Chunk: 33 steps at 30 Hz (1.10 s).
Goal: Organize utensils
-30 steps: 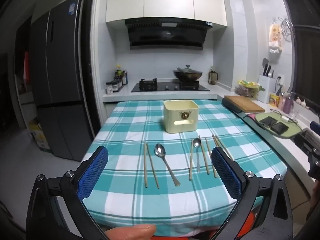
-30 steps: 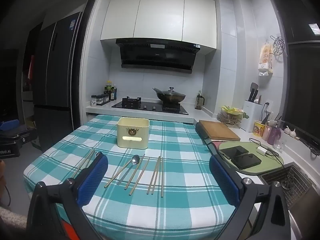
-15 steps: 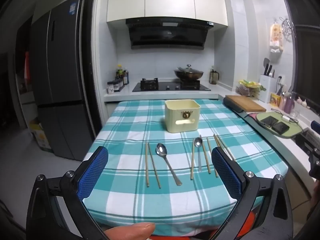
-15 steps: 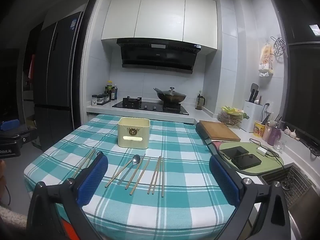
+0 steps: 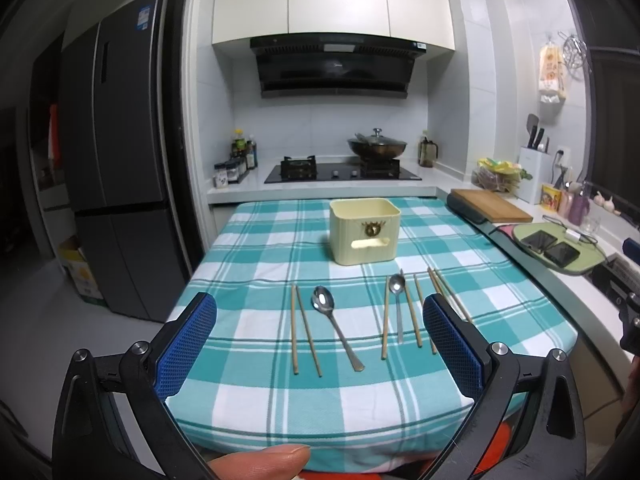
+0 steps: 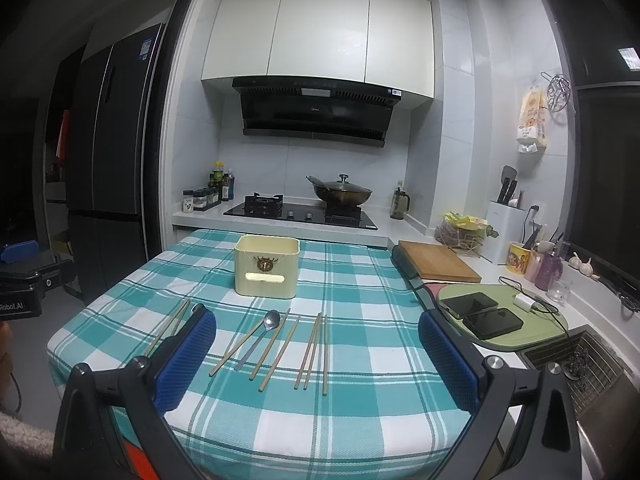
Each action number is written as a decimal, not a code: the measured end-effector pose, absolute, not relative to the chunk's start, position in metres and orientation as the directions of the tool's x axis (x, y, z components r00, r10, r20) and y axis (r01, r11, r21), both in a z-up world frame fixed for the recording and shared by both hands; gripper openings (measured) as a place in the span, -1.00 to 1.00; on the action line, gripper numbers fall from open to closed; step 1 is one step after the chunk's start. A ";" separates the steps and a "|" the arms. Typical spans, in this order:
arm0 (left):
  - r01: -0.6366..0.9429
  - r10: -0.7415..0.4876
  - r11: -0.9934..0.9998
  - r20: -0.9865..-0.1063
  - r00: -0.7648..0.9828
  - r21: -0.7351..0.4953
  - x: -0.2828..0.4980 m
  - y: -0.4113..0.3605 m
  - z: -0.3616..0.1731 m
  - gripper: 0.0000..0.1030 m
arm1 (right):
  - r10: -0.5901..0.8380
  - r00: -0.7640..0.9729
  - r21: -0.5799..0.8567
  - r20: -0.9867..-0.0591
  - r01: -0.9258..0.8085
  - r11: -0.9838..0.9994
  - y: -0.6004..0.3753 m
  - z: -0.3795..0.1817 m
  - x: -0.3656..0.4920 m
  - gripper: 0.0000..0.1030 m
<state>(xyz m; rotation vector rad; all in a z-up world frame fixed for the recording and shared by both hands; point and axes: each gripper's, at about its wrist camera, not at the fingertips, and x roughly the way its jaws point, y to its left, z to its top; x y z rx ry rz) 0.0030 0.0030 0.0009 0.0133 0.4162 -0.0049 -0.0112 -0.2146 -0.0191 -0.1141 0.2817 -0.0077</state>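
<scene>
- The left gripper has its two blue pads wide apart. It holds nothing and hangs over the near edge of the table.
- The right gripper is spread wide too, with nothing between its blue pads.
- Seen from the left gripper, the big spoon lies at 12 o'clock, bowl pointing away.
- A pair of wooden chopsticks lies just beside it, at 11 o'clock.
- At 1 o'clock a small spoon lies between more chopsticks.
- Seen from the right gripper, that small spoon is at 11 o'clock, and three chopsticks lie close together at 12 o'clock.
- All of them lie flat on the green and white checked cloth.
- The cream utensil box stands upright farther back at 12 o'clock, apart from the spoons.
- Behind the table is a stove with a lidded wok.
- At 2 o'clock, a wooden cutting board sits on the counter.
</scene>
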 end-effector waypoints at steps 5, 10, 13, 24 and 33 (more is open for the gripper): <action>0.010 -0.005 1.000 -0.405 0.914 0.011 0.002 0.003 -0.001 1.00 | -0.025 0.960 -0.115 -0.278 -0.007 0.993 -0.214 -0.019 -0.010 1.00; 0.012 -0.006 1.000 -0.409 0.913 0.010 0.003 0.003 -0.002 1.00 | -0.027 0.960 -0.113 -0.280 -0.005 0.994 -0.216 -0.019 -0.009 1.00; 0.012 -0.006 1.000 -0.407 0.913 0.012 0.003 0.004 -0.002 1.00 | -0.024 0.960 -0.111 -0.280 -0.007 0.994 -0.216 -0.019 -0.009 1.00; 0.011 -0.005 1.000 -0.409 0.912 0.013 0.004 0.002 -0.002 1.00 | -0.024 0.960 -0.111 -0.280 -0.008 0.994 -0.217 -0.020 -0.009 1.00; 0.011 -0.004 1.000 -0.410 0.912 0.012 0.004 0.002 -0.002 1.00 | -0.025 0.959 -0.109 -0.282 -0.006 0.994 -0.222 -0.019 -0.008 1.00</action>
